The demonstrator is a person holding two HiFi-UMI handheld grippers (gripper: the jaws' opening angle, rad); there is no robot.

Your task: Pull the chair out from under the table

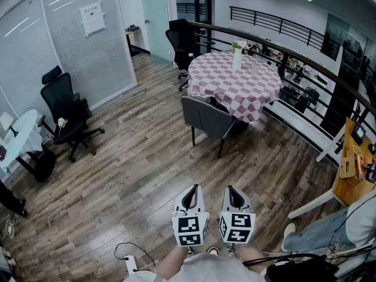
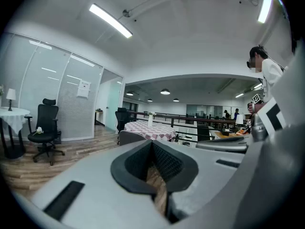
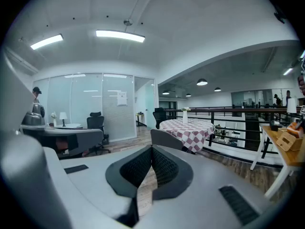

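Note:
A grey chair (image 1: pixel 207 118) stands tucked against the near side of a round table (image 1: pixel 258 87) covered in a red-and-white checked cloth, several steps away across the wooden floor. Both grippers are low in the head view, side by side and pointing toward the chair. My left gripper (image 1: pixel 193 188) is shut with nothing in it, and so is my right gripper (image 1: pixel 231 190). In the left gripper view the chair (image 2: pixel 130 137) and table (image 2: pixel 151 128) appear small beyond the left gripper (image 2: pixel 152 144). The right gripper (image 3: pixel 151 149) faces the chair (image 3: pixel 166 138) and table (image 3: pixel 191 127).
A white vase (image 1: pixel 237 58) stands on the table. Black office chairs sit at the left (image 1: pixel 66 114) and behind the table (image 1: pixel 181 39). A railing (image 1: pixel 305 57) runs past the table. A wooden desk (image 1: pixel 351 168) and a seated person's legs (image 1: pixel 317 231) are at the right.

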